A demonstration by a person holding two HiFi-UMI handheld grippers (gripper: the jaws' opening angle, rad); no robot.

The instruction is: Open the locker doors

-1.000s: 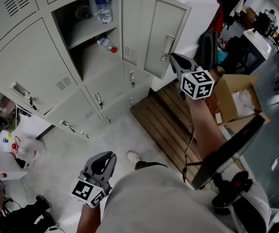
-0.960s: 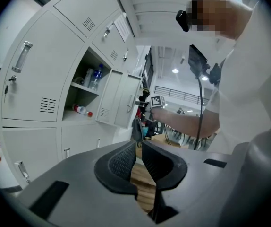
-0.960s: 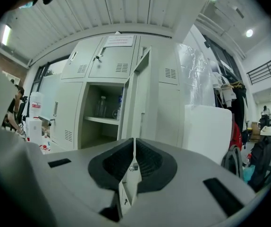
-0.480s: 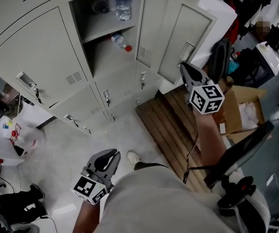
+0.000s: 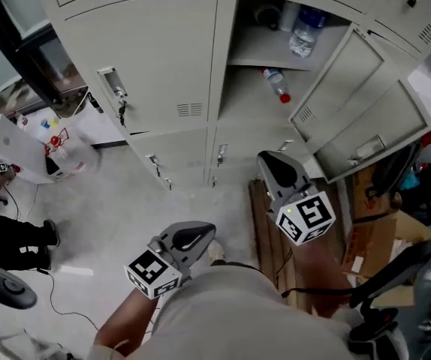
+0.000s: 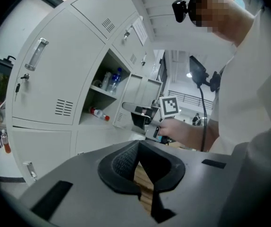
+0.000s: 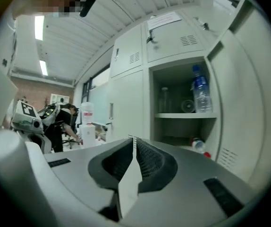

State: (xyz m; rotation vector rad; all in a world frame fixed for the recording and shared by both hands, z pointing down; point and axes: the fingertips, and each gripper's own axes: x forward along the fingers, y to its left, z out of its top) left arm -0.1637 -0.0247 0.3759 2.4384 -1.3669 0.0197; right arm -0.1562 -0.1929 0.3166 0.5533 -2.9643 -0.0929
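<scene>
Open locker door (image 7: 251, 108) cut off at right edge.

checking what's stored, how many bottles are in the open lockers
2. One bottle stands upright on the upper shelf; a red-capped bottle lies on its side in the compartment below. More may be hidden deeper inside.

We face the lockers: a closed door (image 5: 155, 58) at left, an open compartment to its right. On its shelf (image 5: 254, 49) stands one bottle (image 5: 304, 32); under the shelf lies a second bottle (image 5: 277, 85). The open doors (image 5: 377, 122) hang right of it. A pallet (image 5: 263, 231) lies before the lockers, a box (image 5: 373, 235) to its right
</scene>
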